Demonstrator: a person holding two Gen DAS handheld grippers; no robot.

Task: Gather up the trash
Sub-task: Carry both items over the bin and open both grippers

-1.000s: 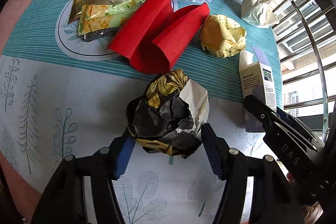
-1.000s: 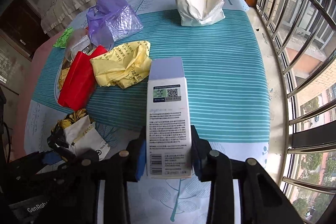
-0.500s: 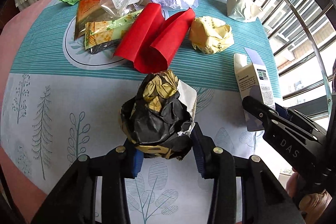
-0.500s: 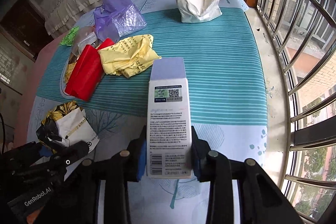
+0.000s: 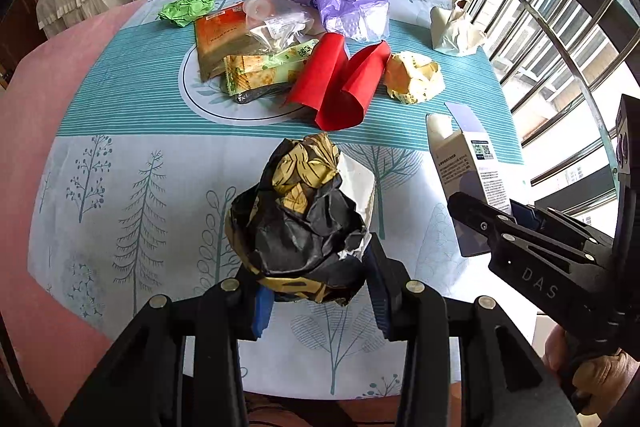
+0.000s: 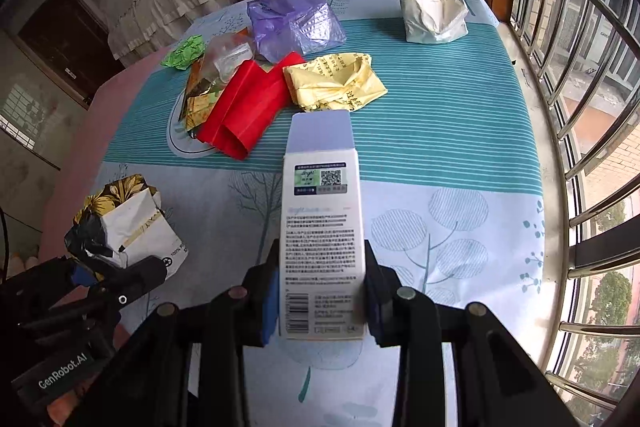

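Note:
My left gripper (image 5: 316, 287) is shut on a crumpled black, gold and white paper ball (image 5: 304, 219) and holds it above the near part of the table; the ball also shows in the right wrist view (image 6: 124, 223). My right gripper (image 6: 322, 297) is shut on a tall white and lilac carton (image 6: 322, 227) with its top flap open; the carton shows at the right of the left wrist view (image 5: 468, 179). More trash lies on the table: red folded paper (image 5: 340, 87), a yellow crumpled wrapper (image 5: 414, 77), a purple plastic bag (image 5: 344, 3).
Snack wrappers (image 5: 248, 63), a clear bag (image 5: 276, 23) and green crumpled paper (image 5: 188, 7) lie at the back left. A white bag (image 5: 454, 29) sits far right. The table (image 5: 120, 167) has a patterned cloth. A barred window (image 6: 592, 67) runs along the right.
Both grippers have lifted and pulled back toward the near table edge with their loads. The left jaws have closed tighter on the paper ball.

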